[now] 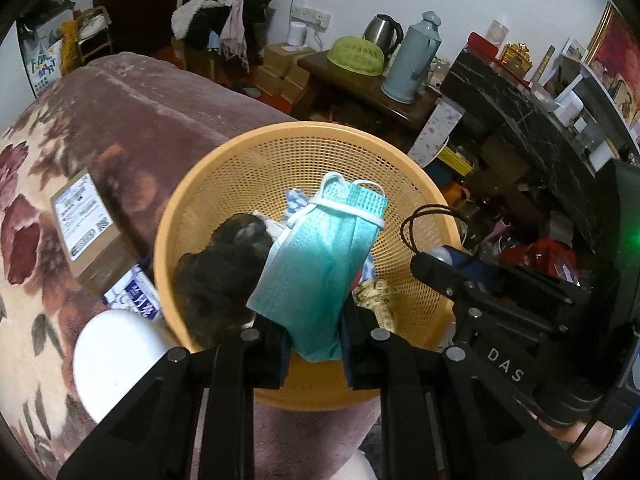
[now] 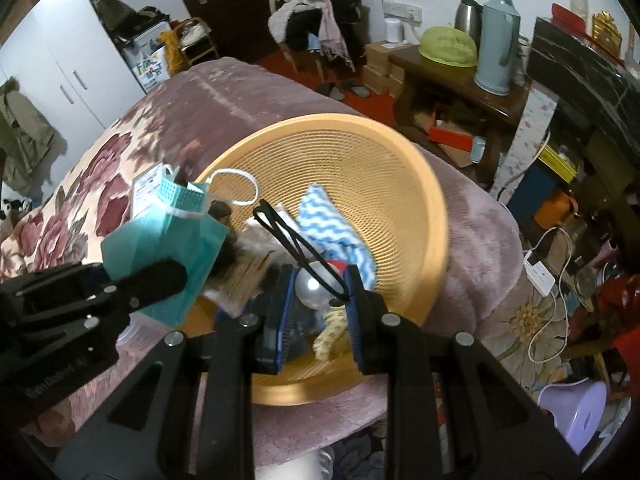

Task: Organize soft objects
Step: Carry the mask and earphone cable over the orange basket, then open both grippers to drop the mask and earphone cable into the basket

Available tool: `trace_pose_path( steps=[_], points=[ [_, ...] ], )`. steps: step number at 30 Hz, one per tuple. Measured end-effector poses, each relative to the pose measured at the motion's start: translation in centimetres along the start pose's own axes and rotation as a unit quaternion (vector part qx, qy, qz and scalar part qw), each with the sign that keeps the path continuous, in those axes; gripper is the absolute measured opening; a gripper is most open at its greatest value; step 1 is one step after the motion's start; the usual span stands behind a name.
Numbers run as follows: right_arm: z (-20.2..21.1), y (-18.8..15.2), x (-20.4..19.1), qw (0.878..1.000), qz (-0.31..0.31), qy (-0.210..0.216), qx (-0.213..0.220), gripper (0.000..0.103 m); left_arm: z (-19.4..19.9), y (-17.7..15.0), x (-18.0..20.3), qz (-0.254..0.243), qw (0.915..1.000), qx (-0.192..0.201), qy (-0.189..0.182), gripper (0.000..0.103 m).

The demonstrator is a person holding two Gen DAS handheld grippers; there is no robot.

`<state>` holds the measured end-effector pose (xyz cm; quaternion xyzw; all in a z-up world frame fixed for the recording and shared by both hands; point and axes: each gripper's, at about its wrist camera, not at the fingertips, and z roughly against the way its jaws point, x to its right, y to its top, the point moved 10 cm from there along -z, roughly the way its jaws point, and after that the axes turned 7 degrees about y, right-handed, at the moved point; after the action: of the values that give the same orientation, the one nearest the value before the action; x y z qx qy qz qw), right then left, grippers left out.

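Basket mouth open at the far side, crowded near you.

Your way into the basket (image 1: 224, 152) is clear over its far mesh wall; nearer in, the dark furry lump (image 1: 218, 276) and blue-striped cloth (image 2: 328, 220) fill the bottom. To the left on the bed (image 1: 132, 104), the cardboard box (image 1: 86, 224) and white lid (image 1: 116, 356) stand just beside the rim.
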<state>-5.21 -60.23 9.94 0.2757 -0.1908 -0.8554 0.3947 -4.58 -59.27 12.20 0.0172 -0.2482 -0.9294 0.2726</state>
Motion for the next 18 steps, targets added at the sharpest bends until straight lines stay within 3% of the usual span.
trace_pose_path(
  steps=[15,17,18],
  points=[
    [-1.2,1.6,2.2,0.999,-0.036,0.001,0.005,0.025,-3.7,0.6,0.4,0.01,0.9996,-0.02,-0.017,0.019],
    [-1.3,1.7,2.5,0.999,-0.043,0.0,0.007,0.025,-3.8,0.7,0.4,0.012,0.9996,-0.02,-0.016,0.026],
    [-1.4,1.7,2.6,0.999,-0.046,-0.002,0.005,0.025,-3.9,0.7,0.3,0.015,0.9995,-0.021,-0.018,0.039]
  ],
)
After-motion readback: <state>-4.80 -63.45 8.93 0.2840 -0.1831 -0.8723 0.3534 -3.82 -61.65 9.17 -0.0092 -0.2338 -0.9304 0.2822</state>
